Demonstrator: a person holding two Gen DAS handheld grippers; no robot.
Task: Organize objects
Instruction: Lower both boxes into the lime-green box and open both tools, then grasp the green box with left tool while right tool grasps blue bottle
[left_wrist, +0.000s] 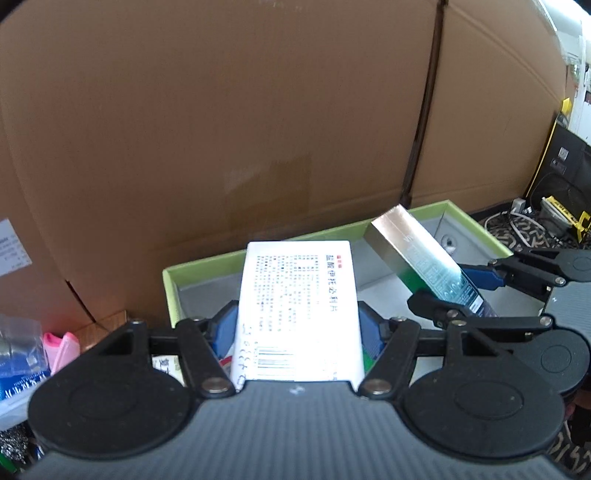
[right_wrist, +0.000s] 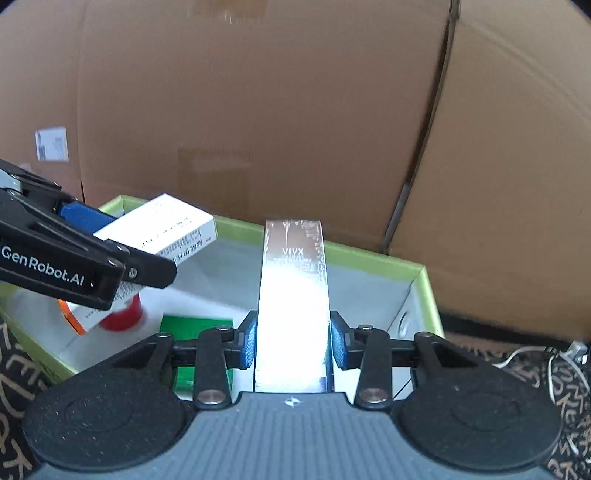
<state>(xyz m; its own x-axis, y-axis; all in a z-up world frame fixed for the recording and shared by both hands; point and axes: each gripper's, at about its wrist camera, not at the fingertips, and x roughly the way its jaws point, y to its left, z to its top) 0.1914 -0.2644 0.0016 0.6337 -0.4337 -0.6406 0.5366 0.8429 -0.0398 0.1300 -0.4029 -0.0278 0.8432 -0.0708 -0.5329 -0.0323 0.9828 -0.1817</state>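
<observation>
My left gripper (left_wrist: 299, 325) is clenched on a white carton (left_wrist: 301, 306), blue pads pressed to both long sides; printed face up, barcode toward the camera. The carton sits above the near-left part of the tray (left_wrist: 168, 284) (green rim, grey inside), not touching it as far as I can see.

My right gripper (right_wrist: 291, 339) is clamped on a silver box (right_wrist: 293, 295), marked VIVX, long and narrow, pointing forward over the tray's middle. In the left view the same box (left_wrist: 417, 254) slants up and leftward, its far end raised, held clear of the tray floor.

The two held items are near each other but apart.

Inside the tray, under the left gripper (right_wrist: 110, 251) in the right view: a green pack (right_wrist: 192, 326) flat on the floor, and a red-and-orange item (right_wrist: 122, 314) partly hidden (cannot tell what it is).

A cardboard wall (left_wrist: 221, 110) stands just behind the tray. Left of the tray, a pink item (left_wrist: 61, 349) and a blue packet (left_wrist: 18, 380). Cables (left_wrist: 517, 225) lie on patterned cloth to the right.
</observation>
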